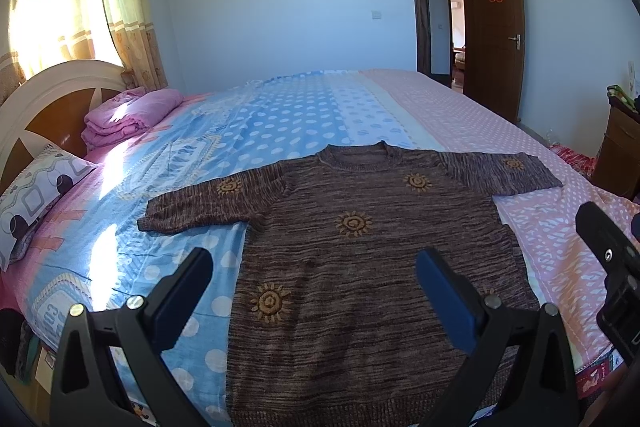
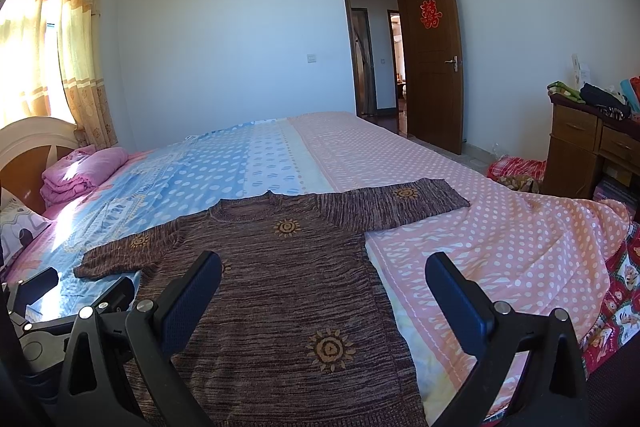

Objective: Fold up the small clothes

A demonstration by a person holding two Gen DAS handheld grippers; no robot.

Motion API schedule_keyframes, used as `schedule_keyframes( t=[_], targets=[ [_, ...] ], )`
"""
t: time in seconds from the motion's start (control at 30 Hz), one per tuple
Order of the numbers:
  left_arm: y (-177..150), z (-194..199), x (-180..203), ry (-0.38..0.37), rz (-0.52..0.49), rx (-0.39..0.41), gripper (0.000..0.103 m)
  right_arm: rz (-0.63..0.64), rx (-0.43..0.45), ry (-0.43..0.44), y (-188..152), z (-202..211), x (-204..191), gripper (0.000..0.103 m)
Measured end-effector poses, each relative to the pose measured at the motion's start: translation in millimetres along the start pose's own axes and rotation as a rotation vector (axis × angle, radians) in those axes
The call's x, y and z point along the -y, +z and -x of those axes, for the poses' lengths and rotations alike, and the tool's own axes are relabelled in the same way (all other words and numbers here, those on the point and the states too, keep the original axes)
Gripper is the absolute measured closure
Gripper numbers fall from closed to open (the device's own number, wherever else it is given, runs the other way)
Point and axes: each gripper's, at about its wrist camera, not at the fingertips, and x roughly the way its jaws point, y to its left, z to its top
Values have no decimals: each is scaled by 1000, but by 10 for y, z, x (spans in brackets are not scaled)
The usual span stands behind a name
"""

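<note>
A brown knitted sweater (image 1: 360, 247) with yellow sun motifs lies flat on the bed, front up, both sleeves spread sideways and the neck pointing away. My left gripper (image 1: 316, 267) hovers open above its lower body, nothing between the blue pads. In the right wrist view the same sweater (image 2: 280, 287) lies below and left of centre. My right gripper (image 2: 324, 275) is open over the sweater's right hem side and the pink sheet, holding nothing. The right gripper (image 1: 612, 267) shows at the right edge of the left wrist view; the left gripper (image 2: 76, 291) shows at the lower left of the right wrist view.
The bed (image 2: 460, 219) has a blue dotted sheet on the left and a pink dotted one on the right. Folded pink blankets (image 1: 128, 115) and a pillow (image 1: 36, 191) lie by the headboard. A wooden dresser (image 2: 592, 147) stands right; a door (image 2: 432, 59) is open.
</note>
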Motion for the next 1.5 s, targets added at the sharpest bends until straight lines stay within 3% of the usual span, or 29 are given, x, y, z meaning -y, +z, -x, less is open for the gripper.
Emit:
schedule_keyframes(
  t=[0.8, 1.03, 1.17, 1.3, 1.33, 1.47, 1.5],
  targets=[
    [-23, -53, -14, -12, 9, -21, 0, -3, -20, 2, -68, -65, -21, 1],
    [-35, -155, -54, -52, 18, -41, 0, -59, -49, 8, -86, -255, 192, 1],
    [-65, -323, -120, -127, 35, -62, 0, -120, -104, 0, -110, -529, 467, 1],
    [-44, -612, -236, -127, 42, -85, 0, -181, -134, -10, -31, -813, 834, 2],
    [-26, -672, -269, -123, 44, -86, 0, -203, -124, -24, 14, -877, 955, 4],
    [111, -980, -488, -110, 77, -81, 0, -262, -148, -76, 275, -1259, 1446, 33],
    [139, -1056, -543, -110, 89, -82, 0, -290, -157, -88, 344, -1380, 1595, 34]
  ],
)
